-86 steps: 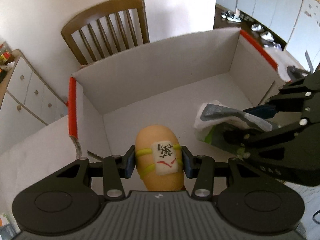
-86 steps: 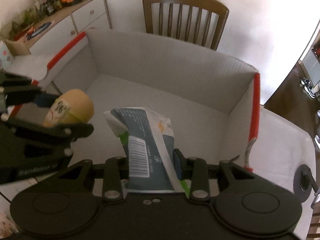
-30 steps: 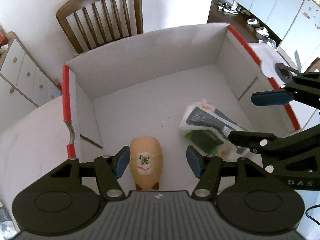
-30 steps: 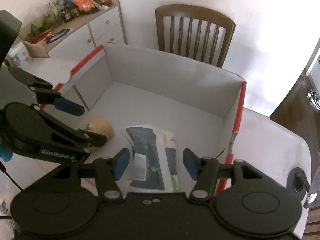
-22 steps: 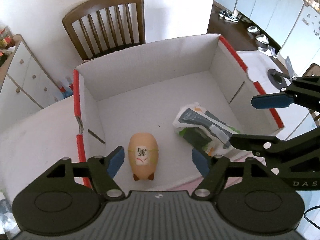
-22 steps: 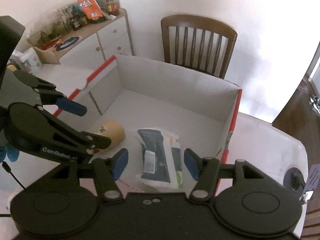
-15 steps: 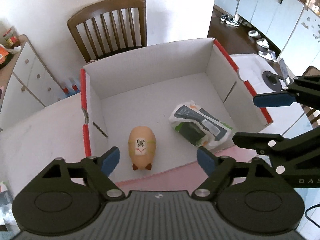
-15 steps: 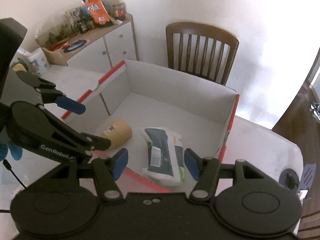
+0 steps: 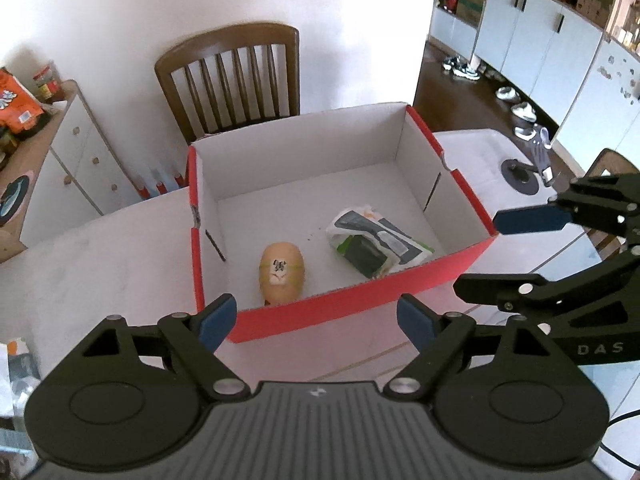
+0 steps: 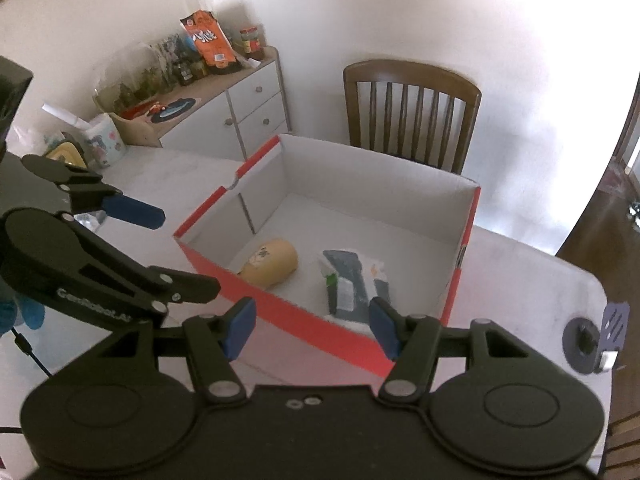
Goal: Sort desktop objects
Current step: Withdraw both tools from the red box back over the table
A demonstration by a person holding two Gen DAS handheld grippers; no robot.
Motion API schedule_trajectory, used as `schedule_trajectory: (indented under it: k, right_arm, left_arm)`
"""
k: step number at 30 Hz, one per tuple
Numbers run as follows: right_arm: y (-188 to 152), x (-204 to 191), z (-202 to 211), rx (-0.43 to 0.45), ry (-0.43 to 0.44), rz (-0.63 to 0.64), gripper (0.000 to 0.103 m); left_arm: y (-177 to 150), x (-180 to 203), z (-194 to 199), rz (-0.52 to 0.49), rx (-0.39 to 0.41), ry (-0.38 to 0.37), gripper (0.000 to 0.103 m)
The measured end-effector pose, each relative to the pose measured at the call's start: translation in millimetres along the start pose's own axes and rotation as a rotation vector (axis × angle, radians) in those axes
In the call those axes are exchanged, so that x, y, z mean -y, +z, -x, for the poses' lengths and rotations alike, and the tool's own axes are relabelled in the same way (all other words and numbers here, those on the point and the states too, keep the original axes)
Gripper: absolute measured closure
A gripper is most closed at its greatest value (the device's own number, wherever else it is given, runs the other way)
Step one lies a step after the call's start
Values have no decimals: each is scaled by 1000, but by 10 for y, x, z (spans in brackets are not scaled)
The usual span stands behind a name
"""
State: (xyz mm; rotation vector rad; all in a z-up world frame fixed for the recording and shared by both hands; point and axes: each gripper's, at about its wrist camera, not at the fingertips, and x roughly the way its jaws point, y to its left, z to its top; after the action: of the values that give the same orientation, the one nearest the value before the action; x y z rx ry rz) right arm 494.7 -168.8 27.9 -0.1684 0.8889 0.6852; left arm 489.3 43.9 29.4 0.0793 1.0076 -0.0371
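A red cardboard box (image 9: 360,300) with a white inside stands on the white table (image 9: 100,260). Inside it a tan egg-shaped toy (image 9: 282,274) lies at the left, and a white, grey and green snack packet (image 9: 376,242) lies at the right. My left gripper (image 9: 316,320) hovers above the box's near wall, open wide and empty. My right gripper (image 10: 312,330) hangs over the near wall too, open, with nothing between its fingers. In the right wrist view the toy (image 10: 272,264) and packet (image 10: 352,280) rest on the box floor, apart from both grippers.
A wooden chair (image 9: 232,80) stands behind the box. A white cabinet (image 10: 248,116) at the left carries snack bags and jars. A black round stand with a clip (image 10: 588,344) sits on the table's right end. Small clutter lies at the table's left edge.
Both grippers let go of the toy and the packet, which now lie in the box. Both have drawn back and up past the near wall. The left jaws have spread wider.
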Motion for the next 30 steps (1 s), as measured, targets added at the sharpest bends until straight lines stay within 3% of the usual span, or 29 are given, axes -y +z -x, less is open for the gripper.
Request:
schedule_trajectory:
  k: [8,13,24,26,28,30]
  right_arm:
    - [-190,-178,172,-8,36,-10,40]
    - [-329,-300,336,28,39,-25,30]
    - [-755,-676,688,70,11,-51,30]
    - [-839,-766,732,70,2,-53,29]
    - [-927,-858,770,71,-3,-47,29]
    - [-1013,-930,792,69,-6,-48,28]
  left_arm:
    - [-271,32,336,-6,31,1,16]
    - [-493,35,536,-16,66,-4,16]
    - [-1134,26,1068,-44,149,-18,16]
    - [-1270,10,1147,-34,155,-17,13]
    - [-1422,-4,1215,-31,160,-19,2]
    - [-1585,-1,1288,-28,170,-7,1]
